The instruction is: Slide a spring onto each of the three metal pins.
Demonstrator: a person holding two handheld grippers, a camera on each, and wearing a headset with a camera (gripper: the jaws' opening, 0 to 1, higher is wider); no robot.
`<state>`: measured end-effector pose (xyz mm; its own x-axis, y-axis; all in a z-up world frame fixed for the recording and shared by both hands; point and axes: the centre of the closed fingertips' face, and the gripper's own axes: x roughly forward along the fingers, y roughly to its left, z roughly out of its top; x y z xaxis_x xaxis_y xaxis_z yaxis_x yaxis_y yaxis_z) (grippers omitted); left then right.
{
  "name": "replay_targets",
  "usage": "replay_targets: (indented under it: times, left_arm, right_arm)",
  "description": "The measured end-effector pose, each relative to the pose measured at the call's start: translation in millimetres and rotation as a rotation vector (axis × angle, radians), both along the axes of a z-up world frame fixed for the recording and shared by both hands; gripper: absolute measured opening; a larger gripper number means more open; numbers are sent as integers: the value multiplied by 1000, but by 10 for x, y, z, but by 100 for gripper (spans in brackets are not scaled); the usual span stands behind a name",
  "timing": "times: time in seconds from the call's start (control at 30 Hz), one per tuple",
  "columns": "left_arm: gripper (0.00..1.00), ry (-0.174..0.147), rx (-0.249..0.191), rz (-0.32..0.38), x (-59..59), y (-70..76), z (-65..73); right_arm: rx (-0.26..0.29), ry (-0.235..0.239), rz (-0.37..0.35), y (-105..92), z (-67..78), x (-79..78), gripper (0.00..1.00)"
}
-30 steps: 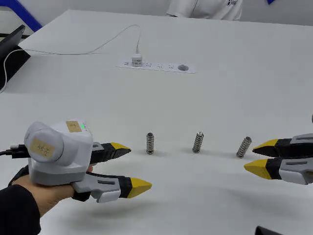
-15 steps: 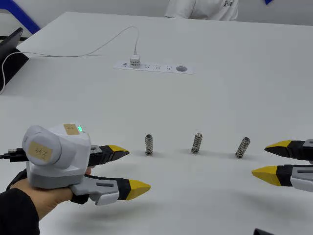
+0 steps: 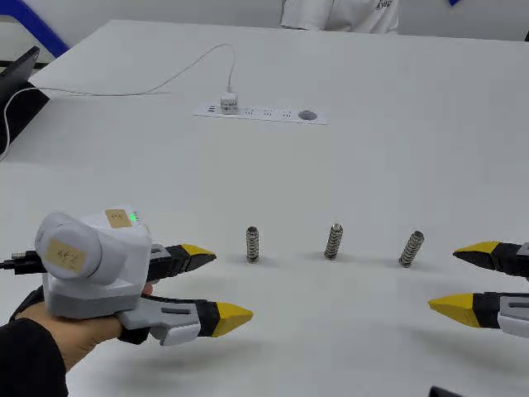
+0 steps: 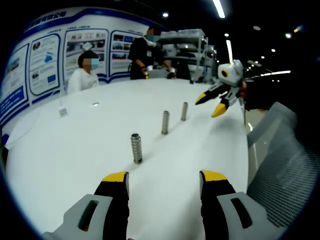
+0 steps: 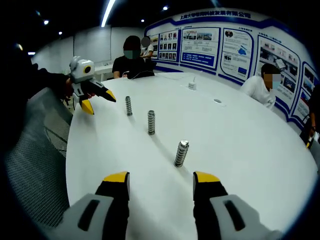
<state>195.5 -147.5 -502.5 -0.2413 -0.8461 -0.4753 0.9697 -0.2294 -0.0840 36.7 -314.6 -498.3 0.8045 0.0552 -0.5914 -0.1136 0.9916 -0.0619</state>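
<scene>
On the surface (image 3: pixel 397 157) we find a row across the lower middle of the frame: left spring (image 3: pixel 253 244), middle spring (image 3: pixel 333 241), right spring (image 3: pixel 412 248), each apart from the next. Our left tool (image 3: pixel 227 285) sits at lower left, our right tool (image 3: pixel 446 279) at the lower right edge, near the right spring. A power strip (image 3: pixel 264 113) lies behind the row, at upper centre.

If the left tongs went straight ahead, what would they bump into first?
Probably the nearest spring: it stands ahead of the left tongs, between their open tips, though depth is unclear.
</scene>
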Motion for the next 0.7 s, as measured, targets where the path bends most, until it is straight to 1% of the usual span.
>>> replay_targets:
  times: [0.27, 0.7]
  left_arm:
    - [58, 3, -2, 13, 40, 7, -1]
    - [60, 7, -1, 22, 51, 11, -6]
  right_arm:
    - [7, -7, -13, -32, -12, -7, 55]
    - [30, -30, -37, -62, 16, 4, 58]
